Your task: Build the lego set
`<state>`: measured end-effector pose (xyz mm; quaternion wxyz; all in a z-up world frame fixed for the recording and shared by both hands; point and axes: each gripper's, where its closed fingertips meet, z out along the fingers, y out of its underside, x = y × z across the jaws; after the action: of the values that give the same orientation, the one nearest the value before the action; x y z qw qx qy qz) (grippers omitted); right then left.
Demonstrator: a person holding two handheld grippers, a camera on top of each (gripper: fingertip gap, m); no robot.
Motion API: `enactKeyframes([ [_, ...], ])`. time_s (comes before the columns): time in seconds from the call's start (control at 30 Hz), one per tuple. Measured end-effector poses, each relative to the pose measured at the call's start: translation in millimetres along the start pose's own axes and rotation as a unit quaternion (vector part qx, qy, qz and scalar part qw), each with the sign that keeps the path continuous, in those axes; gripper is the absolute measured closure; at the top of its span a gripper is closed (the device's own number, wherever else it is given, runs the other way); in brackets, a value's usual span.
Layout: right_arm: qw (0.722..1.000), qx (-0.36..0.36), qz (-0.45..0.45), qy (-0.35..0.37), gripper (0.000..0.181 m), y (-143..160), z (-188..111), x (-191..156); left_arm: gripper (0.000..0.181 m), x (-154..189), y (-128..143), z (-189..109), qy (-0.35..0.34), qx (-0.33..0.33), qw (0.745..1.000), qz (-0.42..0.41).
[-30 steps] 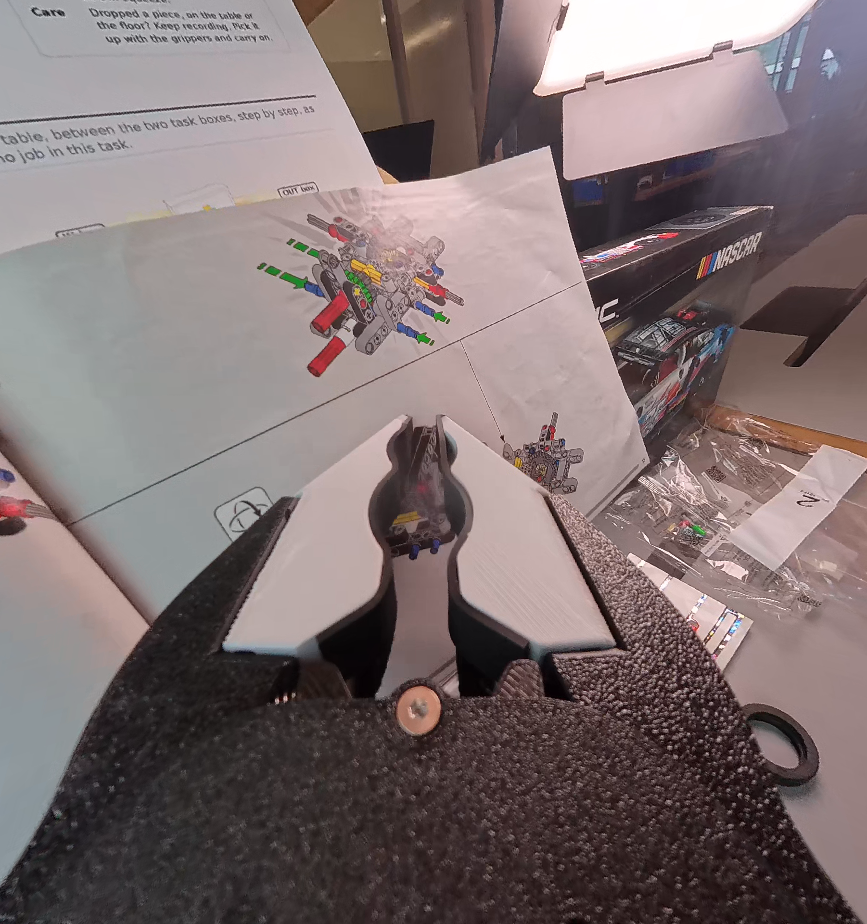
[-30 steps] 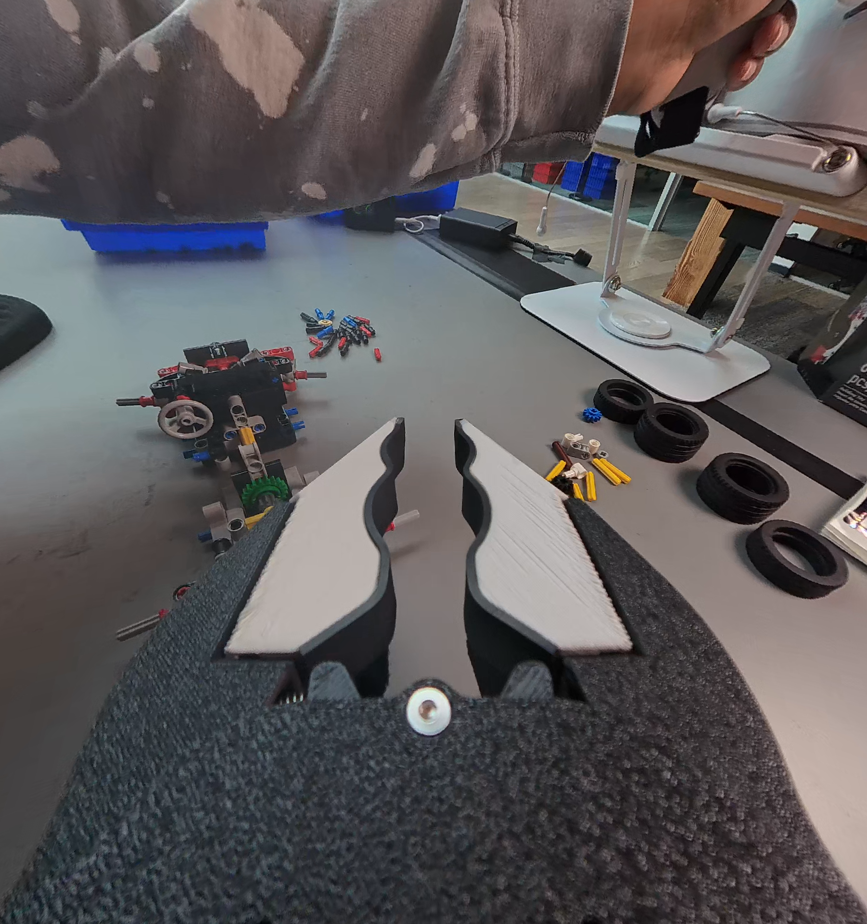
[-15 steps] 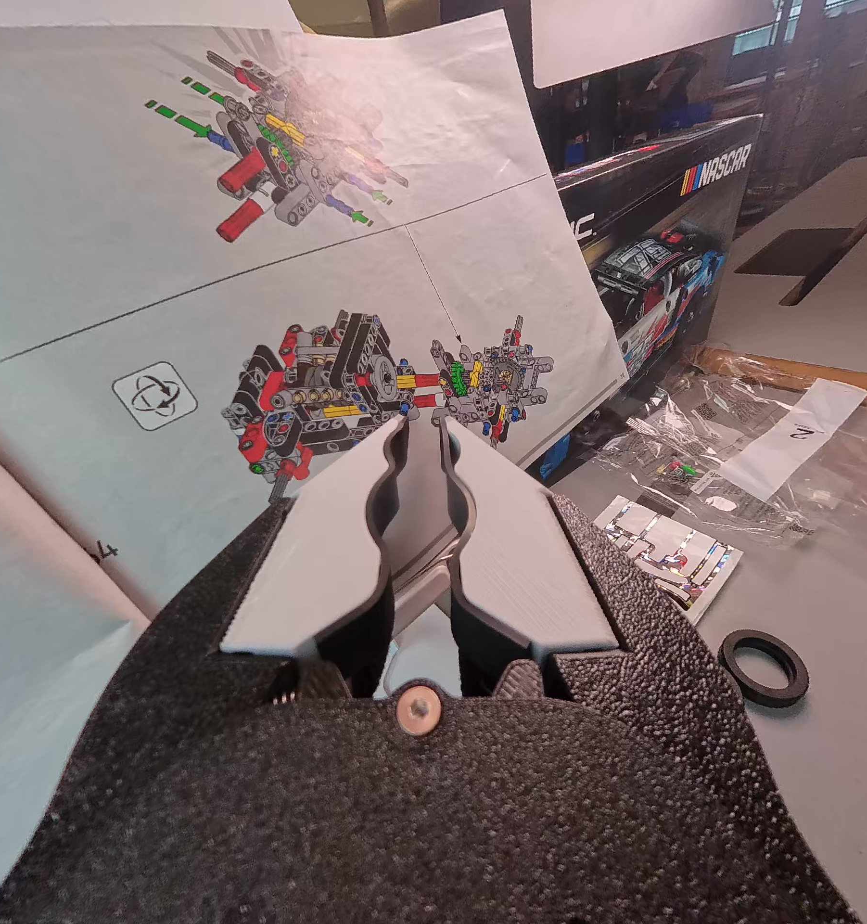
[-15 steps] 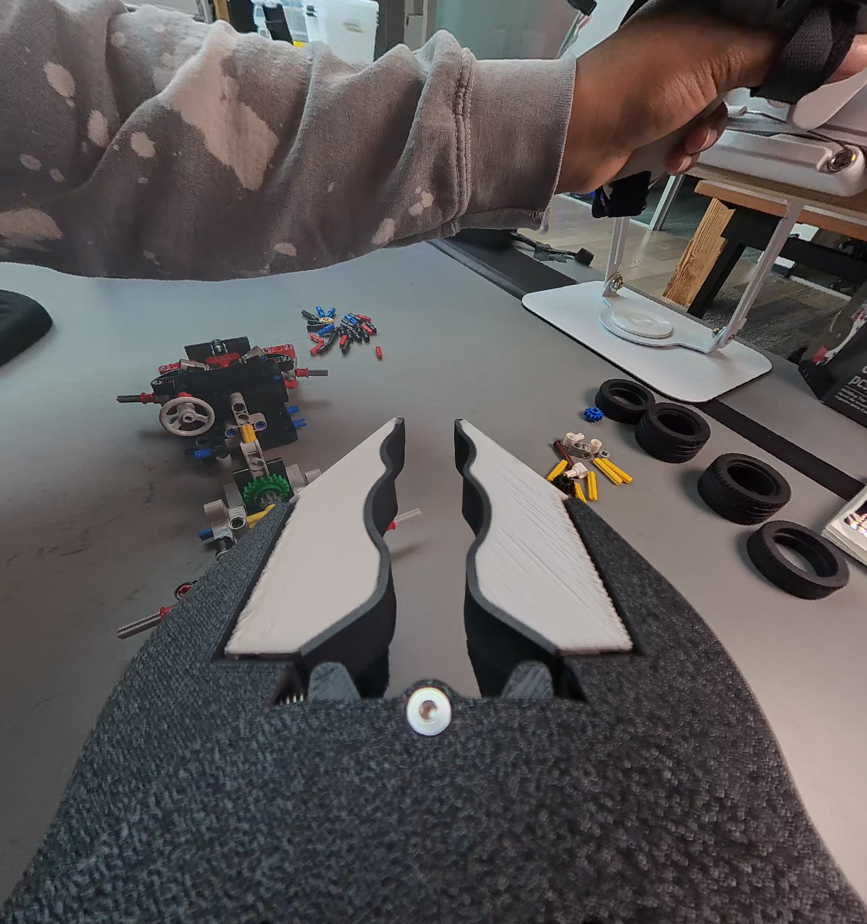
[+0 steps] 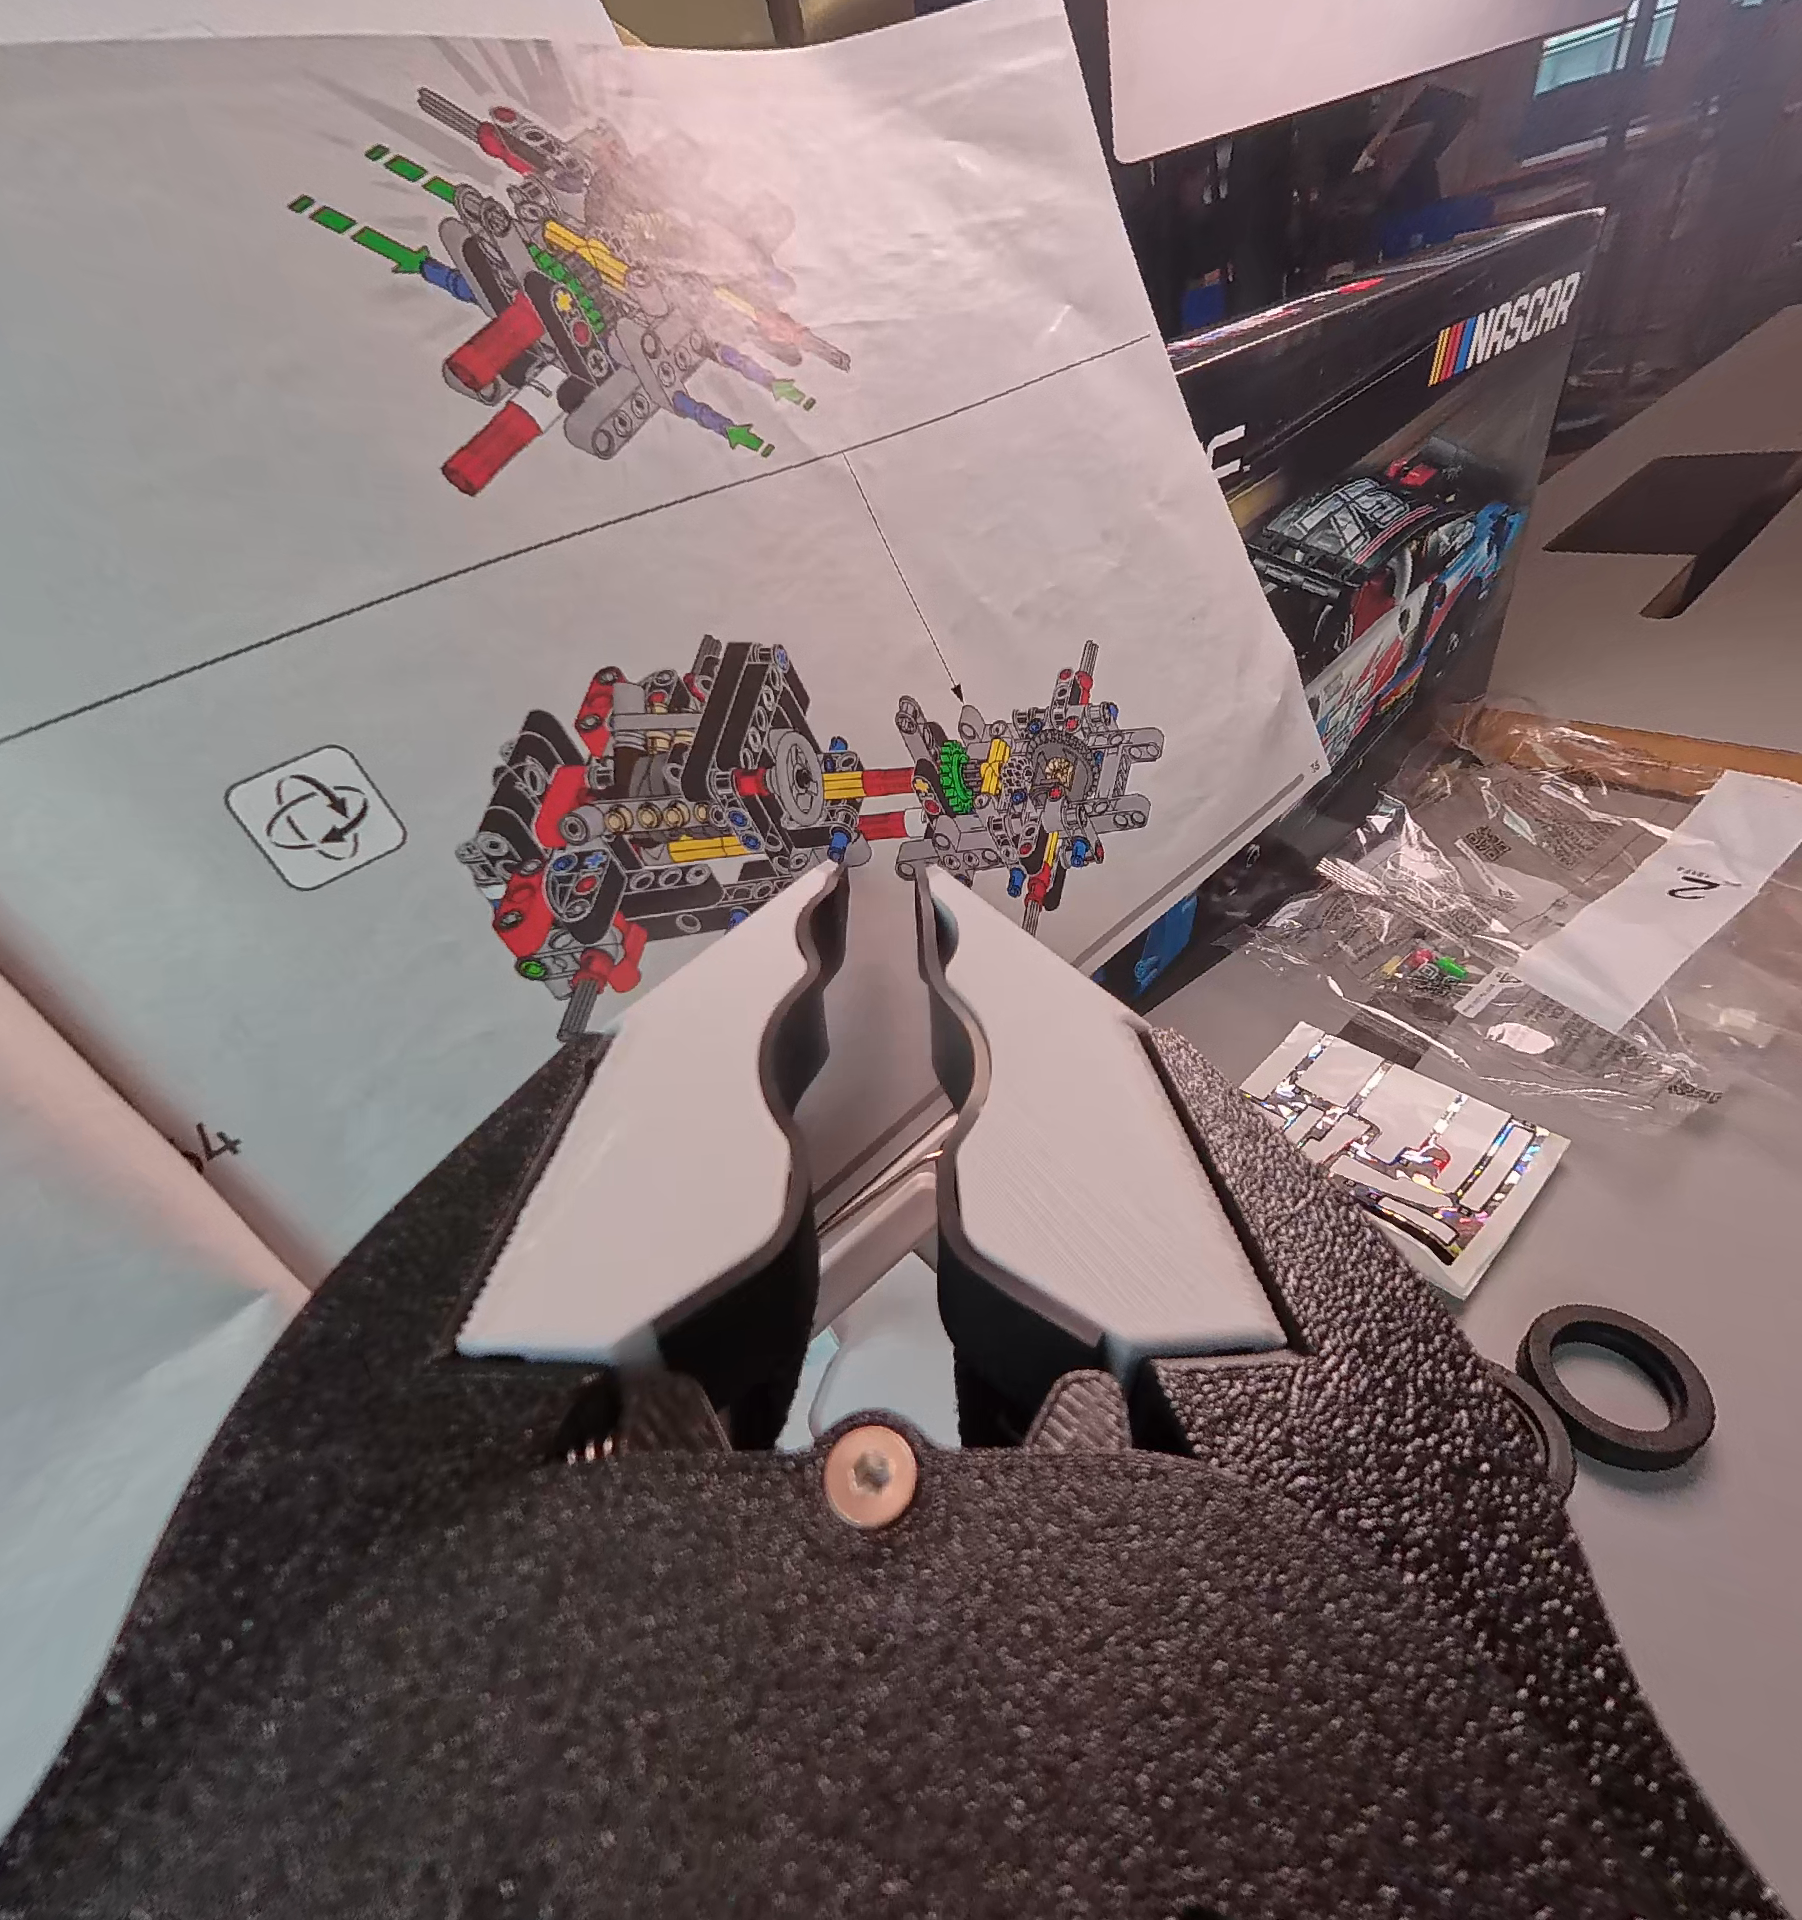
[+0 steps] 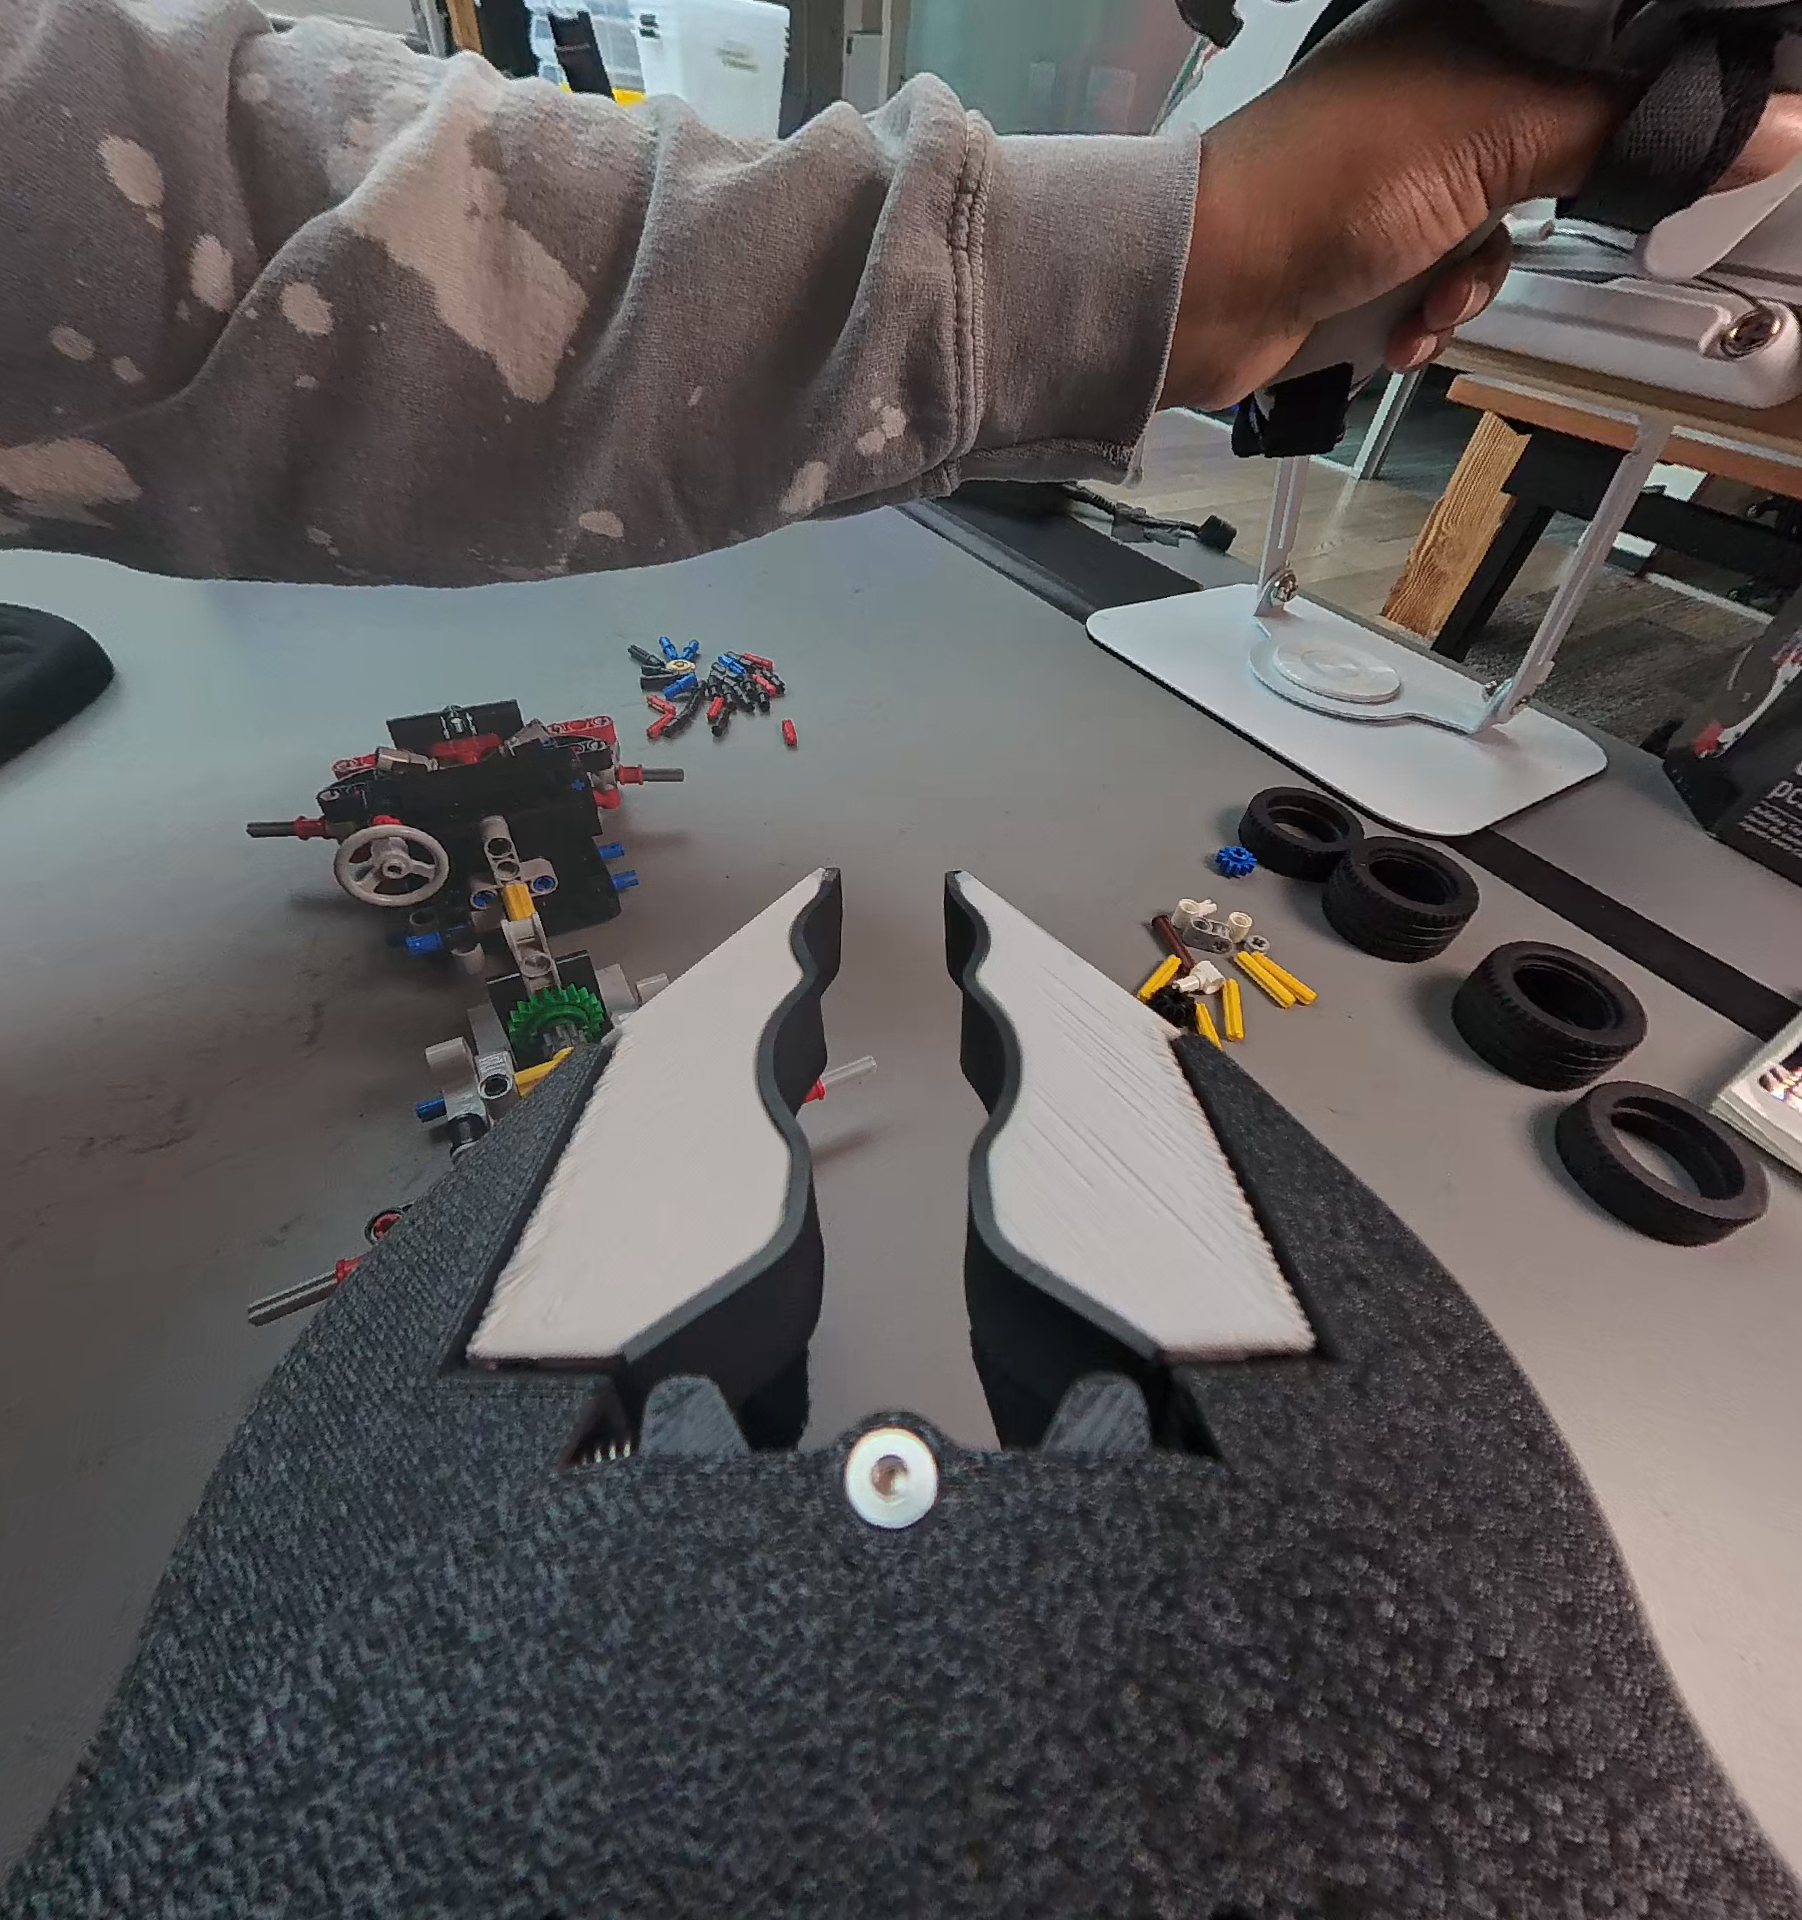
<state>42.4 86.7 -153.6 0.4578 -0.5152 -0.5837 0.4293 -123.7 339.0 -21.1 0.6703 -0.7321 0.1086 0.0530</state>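
The left gripper, narrowly parted and empty, has swung down to the instruction page. The right gripper, open and empty, hovers beside the part-built model.

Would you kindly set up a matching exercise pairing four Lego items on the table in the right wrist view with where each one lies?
Things:
1. black tyres
2. yellow axles
3. small pile of blue, red and black pins
4. green gear

Places:
A. just left of the right claw's left finger, on the small grey sub-assembly
B. in a row on the right, running toward the white stand base
C. beyond the black chassis, under the sleeve
D. just right of the right claw's right finger

Pairs: 1-B, 2-D, 3-C, 4-A
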Motion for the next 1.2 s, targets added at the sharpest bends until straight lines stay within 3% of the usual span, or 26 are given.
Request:
enactKeyframes([
  [0.03,1.0,0.0,0.0,0.0,0.163,0.0,0.0,0.0,0.168,-0.1,0.4,0.1,-0.001,-0.001,1.0,0.002],
  [0.77,1.0,-0.002,0.001,0.001,0.163,0.8,0.2,0.3,0.161,4.7,2.0,0.3,0.007,0.0,0.999,0.034],
  [1.2,1.0,-0.003,0.0,0.0,0.162,0.9,-0.2,0.0,0.166,3.6,1.3,-0.8,0.002,0.004,0.999,0.038],
])
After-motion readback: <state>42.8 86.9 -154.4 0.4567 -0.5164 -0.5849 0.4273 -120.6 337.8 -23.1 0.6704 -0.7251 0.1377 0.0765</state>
